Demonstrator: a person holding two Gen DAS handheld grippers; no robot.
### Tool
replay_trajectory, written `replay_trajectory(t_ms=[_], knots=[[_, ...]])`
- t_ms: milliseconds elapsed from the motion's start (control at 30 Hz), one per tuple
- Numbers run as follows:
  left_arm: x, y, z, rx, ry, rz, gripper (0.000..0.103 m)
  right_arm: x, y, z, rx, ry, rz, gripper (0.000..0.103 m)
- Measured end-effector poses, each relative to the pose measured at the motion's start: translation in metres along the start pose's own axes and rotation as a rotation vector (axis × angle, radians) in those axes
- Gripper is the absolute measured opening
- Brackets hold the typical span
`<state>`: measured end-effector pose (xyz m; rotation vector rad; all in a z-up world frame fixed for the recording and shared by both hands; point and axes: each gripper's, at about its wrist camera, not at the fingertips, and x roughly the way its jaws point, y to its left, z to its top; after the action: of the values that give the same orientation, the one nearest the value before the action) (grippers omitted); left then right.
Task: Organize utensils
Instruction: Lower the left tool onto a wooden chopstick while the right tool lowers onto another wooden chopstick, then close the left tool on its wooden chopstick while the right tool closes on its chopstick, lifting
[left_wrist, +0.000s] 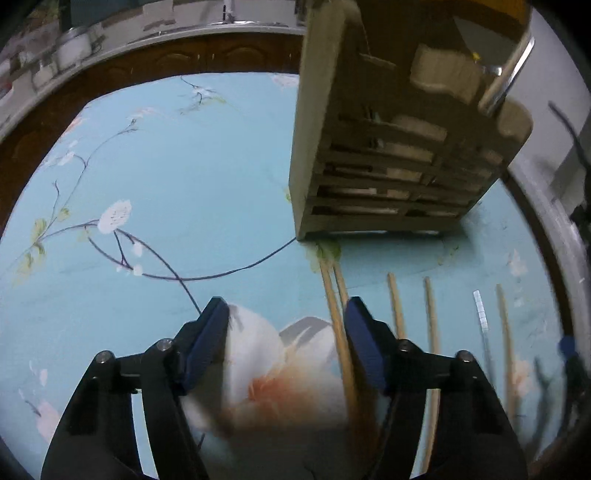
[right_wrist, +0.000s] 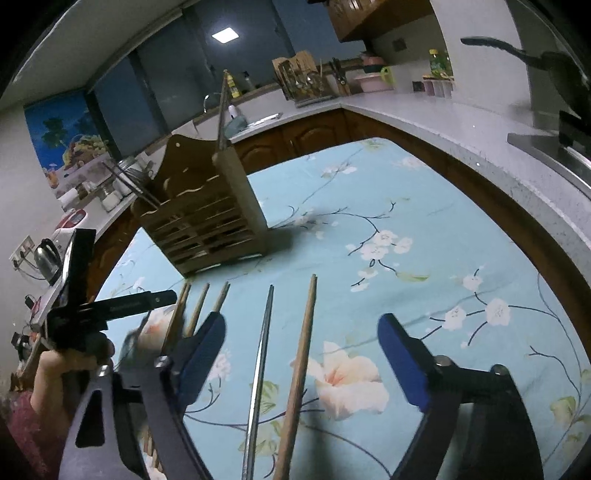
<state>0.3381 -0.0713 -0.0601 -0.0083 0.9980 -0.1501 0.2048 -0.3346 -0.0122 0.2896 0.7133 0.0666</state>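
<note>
Kitchen, with a blue flowered desk (right_wrist: 406, 206). Wooden holder (right_wrist: 207, 218) standing on it. In front of the holder, chopsticks (right_wrist: 299, 369) lying flat in a row. Left hand-held gripper (left_wrist: 286, 343) apart over two of them. Right hand-held gripper (right_wrist: 301, 350) apart around two more, not pinching.

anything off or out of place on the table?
Yes: chopsticks lie loose on the tablecloth in front of the wooden holder, including a wooden chopstick and a metal chopstick. The holder already contains a few. Nothing spilled or damaged.
</note>
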Motion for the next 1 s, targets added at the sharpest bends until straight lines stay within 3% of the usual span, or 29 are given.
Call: replay_trajectory(t_ms=[133,200,300,400,533,667,833,933,1000], knots=[[-0.002,-0.001,-0.007,0.049,-0.025,0.006,0.057,0.011,-0.001,0.005,-0.001,0.025,-0.003,0.063],[-0.007,-0.005,-0.017,0.116,-0.030,0.029,0.044,0.020,0.000,0.008,-0.011,0.051,-0.009,0.057],[-0.023,-0.005,-0.038,0.194,-0.026,-0.011,0.031,0.033,0.004,0.008,-0.036,0.089,-0.017,0.044],[-0.032,0.006,-0.046,0.178,0.005,-0.079,0.027,0.051,0.008,0.008,-0.072,0.136,-0.039,0.039],[-0.030,0.023,-0.038,0.076,0.025,-0.127,0.027,0.078,0.011,0.012,-0.108,0.190,-0.086,0.023],[-0.022,0.021,-0.025,0.059,0.030,-0.105,0.027,0.092,0.015,0.019,-0.135,0.188,-0.115,0.020],[-0.017,0.003,-0.023,0.124,0.008,-0.045,0.025,0.097,0.017,0.021,-0.155,0.183,-0.118,0.021],[-0.016,-0.001,-0.022,0.147,-0.010,-0.022,0.013,0.097,0.015,0.022,-0.145,0.184,-0.120,0.009],[-0.017,0.000,-0.021,0.136,-0.001,-0.031,0.008,0.096,0.010,0.024,-0.107,0.192,-0.088,0.007]])
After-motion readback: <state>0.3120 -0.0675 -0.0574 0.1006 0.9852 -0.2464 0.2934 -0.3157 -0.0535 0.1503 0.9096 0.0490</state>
